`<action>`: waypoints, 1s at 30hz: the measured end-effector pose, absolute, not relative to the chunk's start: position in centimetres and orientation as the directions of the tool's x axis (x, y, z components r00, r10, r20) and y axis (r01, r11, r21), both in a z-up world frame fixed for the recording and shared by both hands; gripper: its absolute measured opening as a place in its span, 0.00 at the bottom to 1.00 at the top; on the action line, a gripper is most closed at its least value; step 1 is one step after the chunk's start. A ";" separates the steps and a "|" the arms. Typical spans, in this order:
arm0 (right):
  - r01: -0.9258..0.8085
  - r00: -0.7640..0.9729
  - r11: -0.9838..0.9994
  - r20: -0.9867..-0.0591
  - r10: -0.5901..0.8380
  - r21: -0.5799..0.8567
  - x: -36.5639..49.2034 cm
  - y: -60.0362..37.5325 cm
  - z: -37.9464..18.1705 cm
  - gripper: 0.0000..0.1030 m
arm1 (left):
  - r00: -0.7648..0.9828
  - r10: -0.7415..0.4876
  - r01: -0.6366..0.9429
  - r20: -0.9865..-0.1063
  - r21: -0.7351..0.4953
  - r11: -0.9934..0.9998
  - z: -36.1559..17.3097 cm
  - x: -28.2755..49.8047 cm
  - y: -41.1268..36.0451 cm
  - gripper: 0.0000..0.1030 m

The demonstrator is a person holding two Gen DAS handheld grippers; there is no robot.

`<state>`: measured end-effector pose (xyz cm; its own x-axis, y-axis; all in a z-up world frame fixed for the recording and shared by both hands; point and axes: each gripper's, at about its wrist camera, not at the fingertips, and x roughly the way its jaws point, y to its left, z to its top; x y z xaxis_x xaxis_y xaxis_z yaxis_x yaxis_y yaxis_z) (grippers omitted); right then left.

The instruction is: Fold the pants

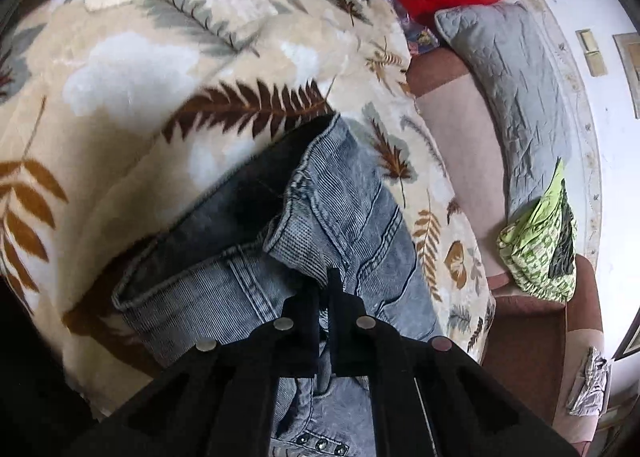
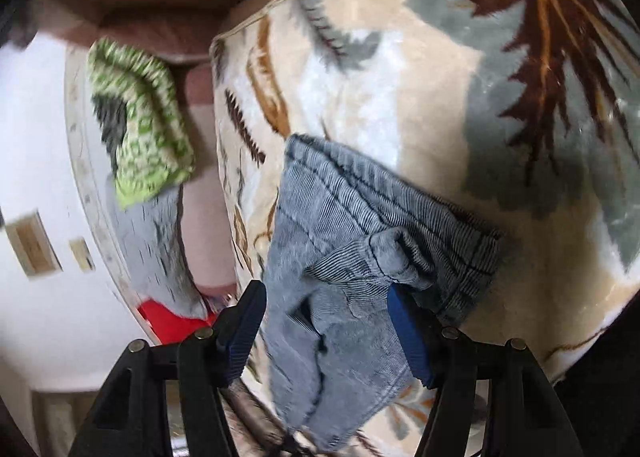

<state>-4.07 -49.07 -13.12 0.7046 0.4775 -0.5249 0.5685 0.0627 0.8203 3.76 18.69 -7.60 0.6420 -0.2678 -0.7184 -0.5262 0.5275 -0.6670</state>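
While the pants (image 1: 344,209), one pair of pale blue ribbed denim, lie bunched on a plush blanket (image 1: 132,69) with brown and grey leaf prints, the left gripper (image 1: 325,289) has its two black fingers pressed together on a fold of the cloth. The right gripper (image 2: 326,321) holds its two blue-padded fingers (image 2: 408,337) wide apart, with a hem of the pants between them. Beside the blanket lie one quilted grey pillow (image 1: 516,97) and one green patterned cloth (image 1: 540,245).
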 end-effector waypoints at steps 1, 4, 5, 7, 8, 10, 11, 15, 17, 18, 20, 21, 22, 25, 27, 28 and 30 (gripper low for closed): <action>0.585 0.693 0.055 -0.534 0.483 0.809 -3.8 -49.1 -13.1 0.65 | 0.646 -0.265 -0.526 -0.716 -0.669 0.525 -7.5 3.7 19.0 0.03; 0.629 0.679 -0.002 -0.547 0.490 0.778 -3.7 -49.0 -13.2 0.70 | 0.645 -0.268 -0.530 -0.715 -0.672 0.517 -7.7 3.8 19.4 0.03; 0.638 0.675 -0.010 -0.553 0.488 0.770 -3.7 -49.0 -13.2 0.73 | 0.645 -0.270 -0.530 -0.715 -0.673 0.515 -7.8 3.8 19.3 0.03; 0.666 0.648 0.004 -0.582 0.492 0.746 -3.3 -48.7 -13.2 0.74 | 0.649 -0.272 -0.526 -0.710 -0.678 0.514 -7.8 3.7 19.5 0.03; 0.676 0.638 0.012 -0.594 0.490 0.737 -3.1 -48.7 -13.3 0.74 | 0.651 -0.271 -0.525 -0.709 -0.678 0.515 -7.8 3.7 19.5 0.03; 0.685 0.623 0.043 -0.614 0.485 0.728 -2.6 -48.5 -13.2 0.73 | 0.654 -0.271 -0.523 -0.707 -0.680 0.514 -7.8 3.6 19.7 0.03; 0.685 0.613 0.074 -0.629 0.478 0.724 -2.6 -48.4 -13.0 0.66 | 0.654 -0.269 -0.522 -0.707 -0.680 0.515 -7.9 3.5 19.8 0.03; 0.691 0.554 0.222 -0.702 0.448 0.688 -2.3 -47.8 -12.6 0.16 | 0.651 -0.269 -0.522 -0.710 -0.676 0.521 -8.0 3.5 20.1 0.03; 0.690 0.546 0.242 -0.709 0.446 0.683 -2.6 -48.0 -12.8 0.11 | 0.650 -0.267 -0.523 -0.711 -0.674 0.523 -7.8 3.6 20.3 0.03; 0.689 0.550 0.242 -0.711 0.439 0.683 -2.8 -48.2 -12.7 0.09 | 0.653 -0.264 -0.520 -0.710 -0.674 0.524 -7.6 3.7 20.3 0.03; 0.686 0.553 0.259 -0.718 0.422 0.680 -3.0 -48.4 -12.3 0.06 | 0.663 -0.261 -0.510 -0.701 -0.679 0.529 -7.0 3.6 20.4 0.03; 0.679 0.555 0.275 -0.720 0.416 0.681 -3.1 -48.4 -11.9 0.05 | 0.668 -0.258 -0.503 -0.698 -0.679 0.534 -6.6 3.6 20.4 0.03; 0.671 0.556 0.296 -0.725 0.406 0.680 -3.2 -48.4 -11.5 0.04 | 0.673 -0.254 -0.495 -0.694 -0.678 0.543 -6.2 3.6 20.3 0.03; 0.643 0.569 0.332 -0.720 0.397 0.691 -2.8 -48.6 -10.3 0.04 | 0.683 -0.243 -0.481 -0.689 -0.675 0.560 -5.2 3.9 20.3 0.03; 0.637 0.551 0.311 -0.699 0.456 0.705 -2.3 -48.4 -10.4 0.06 | 0.684 -0.237 -0.478 -0.690 -0.670 0.568 -5.0 3.9 20.3 0.03; 0.656 0.529 0.300 -0.705 0.471 0.693 -2.5 -48.3 -10.6 0.07 | 0.682 -0.236 -0.478 -0.692 -0.666 0.573 -5.0 3.9 20.2 0.03; 0.674 0.540 0.249 -0.693 0.478 0.696 -3.5 -48.1 -10.7 0.39 | 0.676 -0.238 -0.478 -0.698 -0.661 0.579 -5.2 3.9 20.1 0.03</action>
<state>-3.55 -48.14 -10.69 0.5398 0.4778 -0.6930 0.6736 0.2487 0.6961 3.91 20.13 -5.25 0.6756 -0.2382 -0.6978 -0.4783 0.5787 -0.6606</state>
